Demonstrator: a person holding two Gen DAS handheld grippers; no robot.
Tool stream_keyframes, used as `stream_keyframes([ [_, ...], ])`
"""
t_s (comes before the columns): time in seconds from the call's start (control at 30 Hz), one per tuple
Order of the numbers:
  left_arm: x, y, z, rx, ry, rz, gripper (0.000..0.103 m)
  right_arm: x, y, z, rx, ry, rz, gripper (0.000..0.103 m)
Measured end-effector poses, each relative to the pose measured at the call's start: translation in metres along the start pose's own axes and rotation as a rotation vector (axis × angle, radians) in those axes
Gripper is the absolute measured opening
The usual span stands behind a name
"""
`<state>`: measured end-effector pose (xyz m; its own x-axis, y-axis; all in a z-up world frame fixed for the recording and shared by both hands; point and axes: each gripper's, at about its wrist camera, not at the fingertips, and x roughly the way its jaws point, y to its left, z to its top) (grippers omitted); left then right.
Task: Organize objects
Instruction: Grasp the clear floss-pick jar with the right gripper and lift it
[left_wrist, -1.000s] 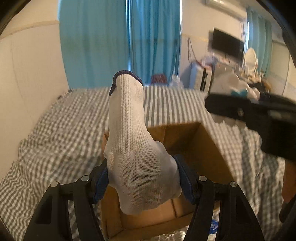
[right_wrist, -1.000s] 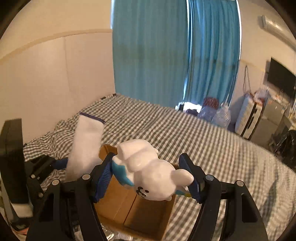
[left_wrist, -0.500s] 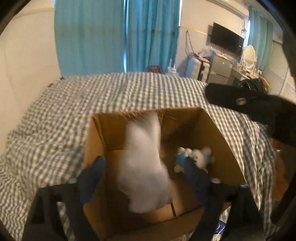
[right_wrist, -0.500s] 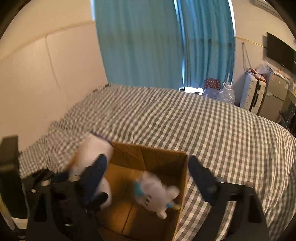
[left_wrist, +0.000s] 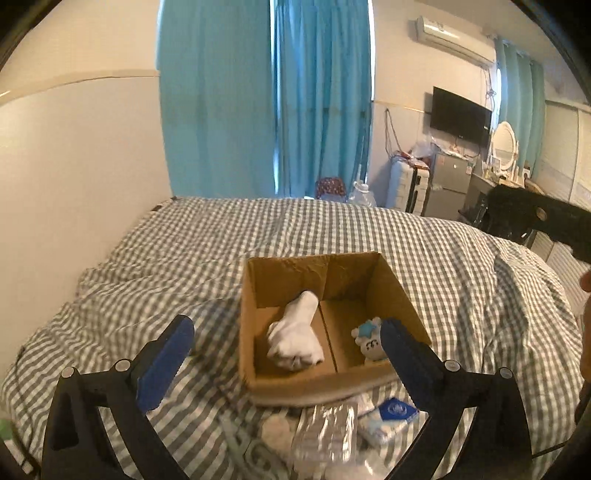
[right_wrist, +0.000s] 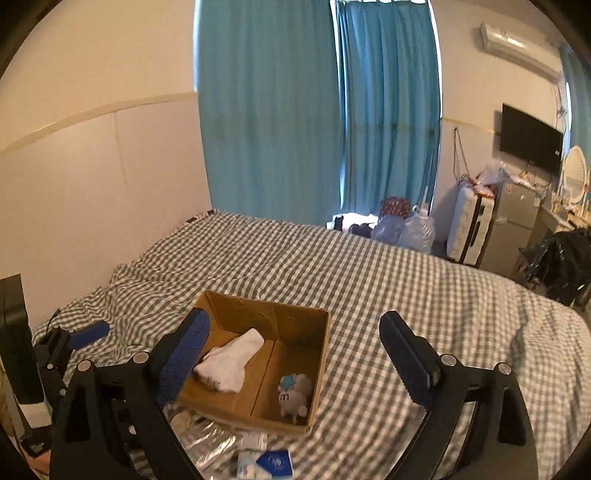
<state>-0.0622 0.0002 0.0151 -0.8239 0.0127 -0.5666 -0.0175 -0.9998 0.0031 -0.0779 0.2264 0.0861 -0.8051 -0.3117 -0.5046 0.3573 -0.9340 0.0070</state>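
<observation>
Lying in the cardboard box: sock, plush toy; both grippers' fingers apart, empty.

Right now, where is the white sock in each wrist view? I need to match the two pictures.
Left wrist: white sock lies in the cardboard box, left half, centre frame.
Right wrist: white sock lower left of centre, in the box's left half.
Shared landmark: the small plush toy in the box's right half.

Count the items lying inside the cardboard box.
2. The white sock lies in the left half of the cardboard box; the small plush toy sits in the right half. Nothing else shows inside.
</observation>
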Motion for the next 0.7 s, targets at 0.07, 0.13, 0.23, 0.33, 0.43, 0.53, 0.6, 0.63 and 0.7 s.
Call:
stream_keyframes([
  [0.07, -0.013, 0.006, -0.008, -0.014, 0.000, 0.013, 0.103, -0.020, 0.009, -0.009, -0.035, 0.001, -0.007, 0.094],
  [0.13, -0.021, 0.014, -0.018, -0.034, 0.015, 0.018, 0.103, -0.033, 0.018, -0.020, -0.058, 0.007, -0.016, 0.094],
  [0.23, -0.026, 0.024, -0.040, -0.076, 0.044, 0.029, 0.103, -0.045, 0.026, -0.050, -0.073, 0.038, -0.023, 0.094],
  [0.33, -0.024, 0.029, -0.068, -0.099, 0.070, 0.069, 0.103, -0.041, 0.031, -0.082, -0.058, 0.089, -0.003, 0.094],
  [0.43, -0.017, 0.029, -0.096, -0.104, 0.098, 0.112, 0.103, -0.031, 0.038, -0.115, -0.059, 0.130, 0.006, 0.094],
  [0.53, -0.008, 0.026, -0.122, -0.084, 0.130, 0.126, 0.103, -0.014, 0.047, -0.146, -0.066, 0.206, 0.009, 0.094],
  [0.6, -0.001, 0.024, -0.134, -0.067, 0.146, 0.136, 0.103, -0.004, 0.052, -0.162, -0.070, 0.246, 0.019, 0.094],
  [0.63, 0.003, 0.024, -0.137, -0.056, 0.155, 0.144, 0.103, 0.001, 0.054, -0.171, -0.064, 0.266, 0.027, 0.094],
  [0.7, 0.009, 0.026, -0.141, -0.035, 0.162, 0.168, 0.103, 0.012, 0.058, -0.185, -0.047, 0.312, 0.061, 0.094],
])
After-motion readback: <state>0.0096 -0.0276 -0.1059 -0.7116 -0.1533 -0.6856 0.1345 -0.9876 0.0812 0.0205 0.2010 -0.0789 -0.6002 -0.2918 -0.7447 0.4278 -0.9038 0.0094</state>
